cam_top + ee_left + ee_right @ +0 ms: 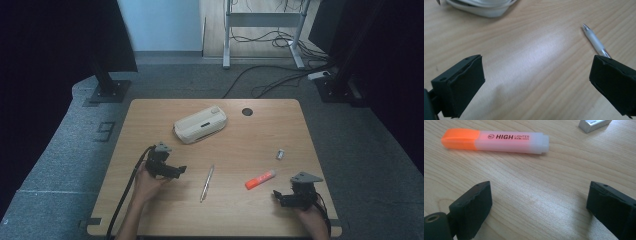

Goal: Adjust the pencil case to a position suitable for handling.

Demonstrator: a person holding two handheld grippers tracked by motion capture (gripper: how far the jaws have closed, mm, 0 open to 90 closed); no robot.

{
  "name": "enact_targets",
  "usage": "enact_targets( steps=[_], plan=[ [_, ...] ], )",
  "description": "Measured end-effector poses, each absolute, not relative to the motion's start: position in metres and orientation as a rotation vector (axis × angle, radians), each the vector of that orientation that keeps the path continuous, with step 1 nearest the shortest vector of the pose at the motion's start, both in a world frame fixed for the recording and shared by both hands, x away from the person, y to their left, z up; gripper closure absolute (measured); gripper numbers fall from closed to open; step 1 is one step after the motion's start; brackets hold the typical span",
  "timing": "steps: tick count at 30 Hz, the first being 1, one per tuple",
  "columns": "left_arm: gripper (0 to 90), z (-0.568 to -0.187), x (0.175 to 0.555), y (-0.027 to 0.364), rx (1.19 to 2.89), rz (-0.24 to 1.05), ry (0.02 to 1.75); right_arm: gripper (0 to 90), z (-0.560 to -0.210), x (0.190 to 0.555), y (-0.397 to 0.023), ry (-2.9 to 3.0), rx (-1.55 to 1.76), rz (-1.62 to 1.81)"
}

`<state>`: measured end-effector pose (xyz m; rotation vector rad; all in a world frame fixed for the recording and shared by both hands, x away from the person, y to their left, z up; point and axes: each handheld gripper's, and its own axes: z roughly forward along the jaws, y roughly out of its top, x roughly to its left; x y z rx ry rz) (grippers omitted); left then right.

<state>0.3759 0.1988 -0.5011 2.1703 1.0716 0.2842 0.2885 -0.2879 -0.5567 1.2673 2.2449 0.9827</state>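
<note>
An orange highlighter lies on the wooden table, just ahead of my right gripper, whose jaws stand open over bare wood. A white pen lies mid-table, to the right of my left gripper. That gripper is open too, with nothing between its jaws; the pen's lower end passes behind its right jaw. A white pencil case rests farther back.
A small grey eraser lies at the right, beyond the highlighter. A dark round hole sits near the table's far edge. Black stands and cables occupy the floor behind the table.
</note>
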Motion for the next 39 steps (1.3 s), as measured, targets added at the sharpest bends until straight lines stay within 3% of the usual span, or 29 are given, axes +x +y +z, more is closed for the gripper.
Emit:
enact_targets(
  steps=[8, 25, 29, 39],
  plan=[
    [10.8, -0.486, 0.396, 0.193, 2.137, 0.258, 1.046, 5.9, -0.557, 0.288, -0.288, 2.246, 1.266, 0.983],
    [16.5, -0.462, 0.44, 0.174, 2.116, 0.254, 1.008, 6.2, -0.557, 0.288, -0.288, 2.246, 1.264, 0.984],
    [24.0, -0.458, 0.447, 0.173, 2.098, 0.256, 0.983, 6.4, -0.557, 0.288, -0.288, 2.247, 1.261, 0.986],
    [27.8, -0.451, 0.471, 0.159, 2.235, 0.33, 0.959, 6.7, -0.557, 0.288, -0.288, 2.246, 1.256, 0.989]
  ],
)
